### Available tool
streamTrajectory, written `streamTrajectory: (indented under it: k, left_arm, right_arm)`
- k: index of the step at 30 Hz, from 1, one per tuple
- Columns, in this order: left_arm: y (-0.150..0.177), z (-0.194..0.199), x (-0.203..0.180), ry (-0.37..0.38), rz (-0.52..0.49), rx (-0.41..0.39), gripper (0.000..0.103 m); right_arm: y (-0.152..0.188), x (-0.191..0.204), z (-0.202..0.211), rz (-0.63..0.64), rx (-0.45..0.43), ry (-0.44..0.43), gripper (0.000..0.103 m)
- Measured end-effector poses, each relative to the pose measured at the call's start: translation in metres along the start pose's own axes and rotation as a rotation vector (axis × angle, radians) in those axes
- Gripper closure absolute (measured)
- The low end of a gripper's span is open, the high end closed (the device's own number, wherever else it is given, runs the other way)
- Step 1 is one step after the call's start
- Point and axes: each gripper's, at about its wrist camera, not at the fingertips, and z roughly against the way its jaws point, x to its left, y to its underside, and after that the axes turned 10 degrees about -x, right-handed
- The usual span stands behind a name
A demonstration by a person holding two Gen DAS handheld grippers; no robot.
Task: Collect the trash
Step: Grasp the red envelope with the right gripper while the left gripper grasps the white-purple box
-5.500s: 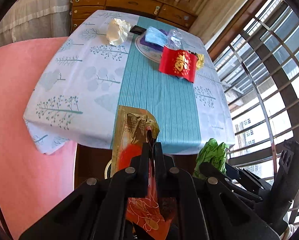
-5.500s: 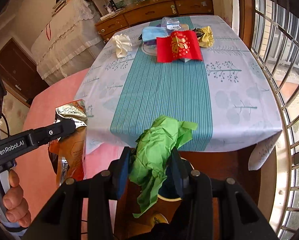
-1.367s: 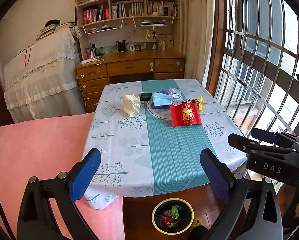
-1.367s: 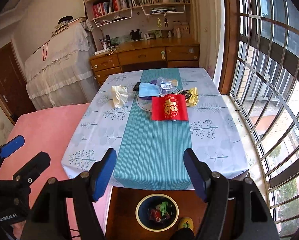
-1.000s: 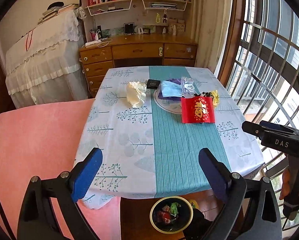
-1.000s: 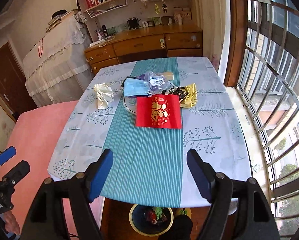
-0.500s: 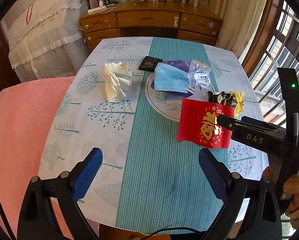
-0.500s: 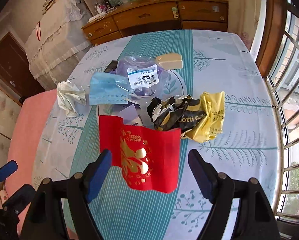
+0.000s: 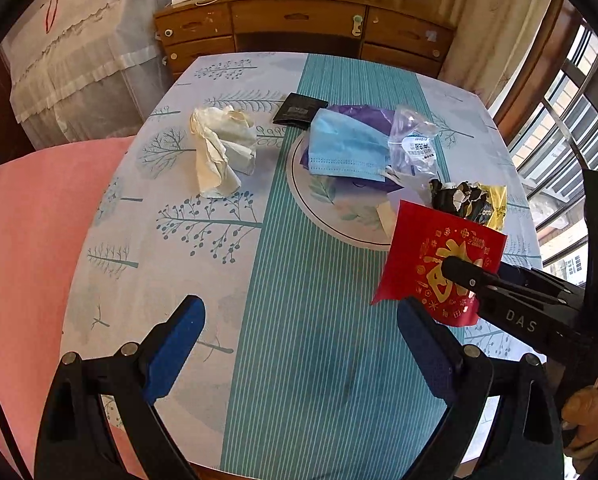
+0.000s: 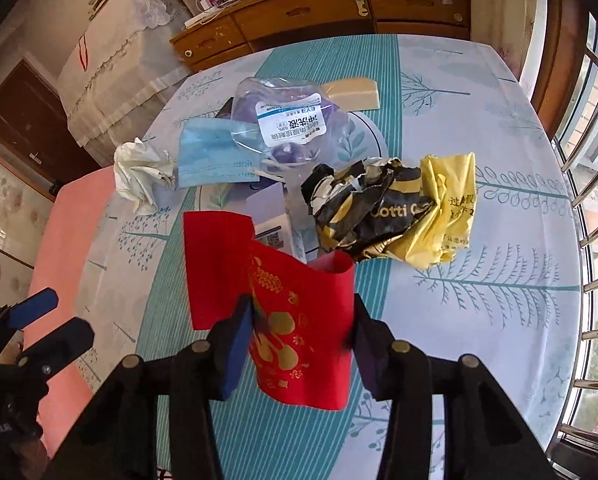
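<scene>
A red envelope with gold print (image 10: pixel 295 320) (image 9: pixel 439 264) lies on the table between the fingers of my right gripper (image 10: pixel 301 336), whose jaws are closing around it; its near edge curls up. My left gripper (image 9: pixel 299 340) is open and empty above the teal runner. Behind the envelope lie a crumpled black-and-yellow wrapper (image 10: pixel 395 208) (image 9: pixel 471 200), a blue face mask (image 9: pixel 345 152) (image 10: pixel 211 160), a clear plastic bag with a label (image 10: pixel 283 120) (image 9: pixel 415 144) and a crumpled white tissue (image 9: pixel 221 152) (image 10: pixel 141 172).
A round plate (image 9: pixel 331 208) sits under the mask and bag. A small black packet (image 9: pixel 299 110) and a beige block (image 10: pixel 353 94) lie farther back. A pink surface (image 9: pixel 27 240) borders the table's left side. A wooden dresser (image 9: pixel 299 28) stands behind, window bars (image 10: pixel 591 160) at right.
Both grippers dropped their earlier trash into the bin, opened, then moved forward over the table. My right gripper has come down around the red envelope and its jaws have narrowed.
</scene>
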Motion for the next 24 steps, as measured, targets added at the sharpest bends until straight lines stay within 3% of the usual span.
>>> streamTrajectory:
  k: [1,2,8,18,21,24]
  left_arm:
    - [-0.001,-0.001,0.000,0.008,-0.001,0.003,0.007]
    - [-0.002,-0.002,0.000,0.017,-0.004,0.006,0.007]
    - [-0.014,-0.010,-0.007,0.058,-0.008,0.006,0.007]
    - [-0.038,-0.041,-0.048,0.145,-0.004,0.047,0.007]
    - [-0.043,-0.059,-0.061,0.135,0.025,0.075,0.007]
    - [-0.047,-0.080,-0.074,0.079,0.069,0.116,0.007]
  right_arm:
    - [0.001,0.000,0.004,-0.001,-0.004,-0.010,0.061]
    - [0.001,-0.001,0.010,-0.004,-0.010,-0.024,0.070]
    - [0.000,-0.017,0.028,-0.070,-0.015,-0.103,0.081]
    - [-0.014,-0.057,0.062,-0.162,-0.144,-0.060,0.082]
    - [-0.019,-0.064,0.064,-0.143,-0.181,0.000,0.082]
    - [-0.023,-0.072,0.063,-0.132,-0.200,0.034,0.082]
